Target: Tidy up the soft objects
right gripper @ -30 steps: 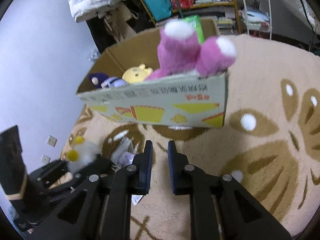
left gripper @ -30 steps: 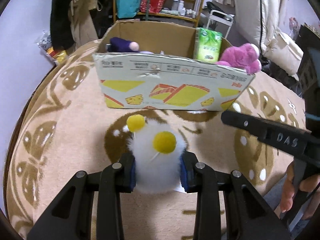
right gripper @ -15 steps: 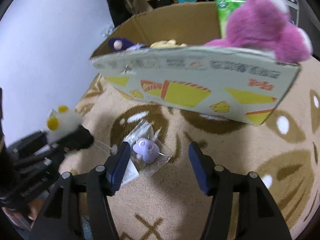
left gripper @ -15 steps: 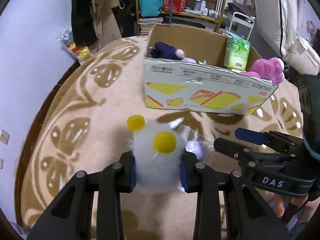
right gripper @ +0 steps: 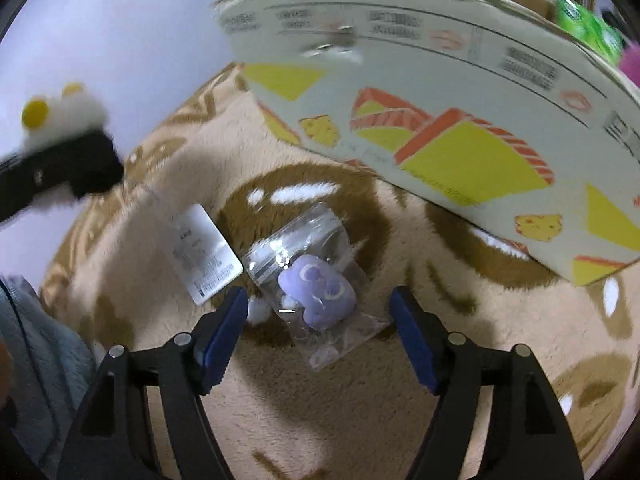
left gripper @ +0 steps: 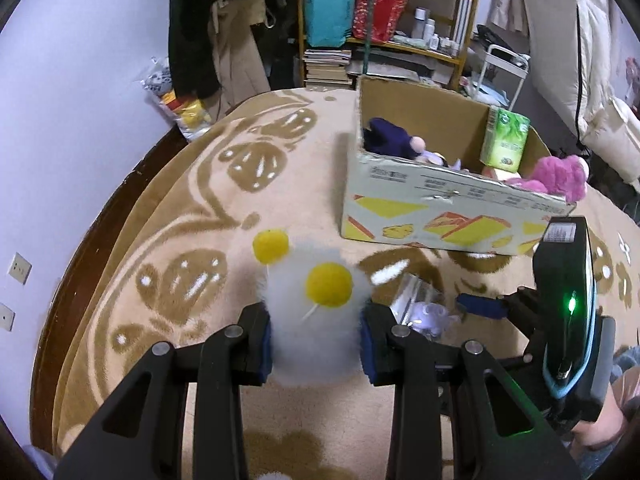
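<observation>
My left gripper (left gripper: 316, 344) is shut on a white fluffy toy with two yellow pom-poms (left gripper: 312, 320), held above the rug; it also shows in the right wrist view (right gripper: 64, 116). My right gripper (right gripper: 316, 320) is open, its jaws either side of a small purple plush in a clear plastic bag (right gripper: 316, 292) lying on the rug; the bag also shows in the left wrist view (left gripper: 424, 312). The cardboard box (left gripper: 452, 216) stands behind, holding a dark purple toy (left gripper: 388, 140), a green pack (left gripper: 506, 144) and a pink plush (left gripper: 560, 180).
A white paper tag (right gripper: 204, 252) lies on the patterned rug (left gripper: 192, 216) left of the bag. The box front (right gripper: 440, 112) looms close above my right gripper. Shelves (left gripper: 384, 20), hanging clothes and a white cart stand behind the rug. Wall at left.
My right gripper opened and dropped low over the bagged purple plush. My left gripper rose and drew back to the left with the white toy in it.
</observation>
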{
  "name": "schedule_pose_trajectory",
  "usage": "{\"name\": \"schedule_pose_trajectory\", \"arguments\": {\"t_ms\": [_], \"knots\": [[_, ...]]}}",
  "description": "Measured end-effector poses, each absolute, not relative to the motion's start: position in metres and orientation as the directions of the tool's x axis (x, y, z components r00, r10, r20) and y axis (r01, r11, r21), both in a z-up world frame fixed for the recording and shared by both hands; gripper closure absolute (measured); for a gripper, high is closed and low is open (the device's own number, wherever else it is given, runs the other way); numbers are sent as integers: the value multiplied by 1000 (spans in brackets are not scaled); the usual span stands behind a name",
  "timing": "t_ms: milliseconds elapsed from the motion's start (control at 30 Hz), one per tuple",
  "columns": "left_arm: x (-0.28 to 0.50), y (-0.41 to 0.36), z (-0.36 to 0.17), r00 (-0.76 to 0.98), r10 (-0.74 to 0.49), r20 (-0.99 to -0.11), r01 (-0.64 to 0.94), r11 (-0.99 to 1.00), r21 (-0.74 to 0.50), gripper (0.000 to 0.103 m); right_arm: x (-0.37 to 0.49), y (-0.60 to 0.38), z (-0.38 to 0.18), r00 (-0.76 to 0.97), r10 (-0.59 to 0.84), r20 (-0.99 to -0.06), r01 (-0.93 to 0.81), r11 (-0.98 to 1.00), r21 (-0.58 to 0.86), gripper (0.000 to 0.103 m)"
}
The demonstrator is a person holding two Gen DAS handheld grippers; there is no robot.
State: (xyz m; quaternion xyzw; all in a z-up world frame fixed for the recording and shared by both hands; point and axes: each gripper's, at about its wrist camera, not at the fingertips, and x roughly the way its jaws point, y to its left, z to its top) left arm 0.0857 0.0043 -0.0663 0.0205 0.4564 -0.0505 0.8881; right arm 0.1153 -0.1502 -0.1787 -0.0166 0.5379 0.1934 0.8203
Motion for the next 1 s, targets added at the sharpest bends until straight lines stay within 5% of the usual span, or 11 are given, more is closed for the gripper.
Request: {"name": "schedule_pose_trajectory", "arguments": {"t_ms": [67, 233, 1000], "knots": [[86, 7, -65, 582, -77, -809, 101, 995, -22, 71, 113, -146, -179, 352, 281, -893, -349, 924, 154, 23], [86, 9, -64, 589, -75, -805, 95, 995, -23, 71, 111, -143, -181, 384, 188, -904, -357, 933, 43, 52], [82, 7, -60, 606, -63, -793, 95, 995, -6, 71, 95, -167, -140, 442, 317, -839, -330, 927, 177, 53]]}}
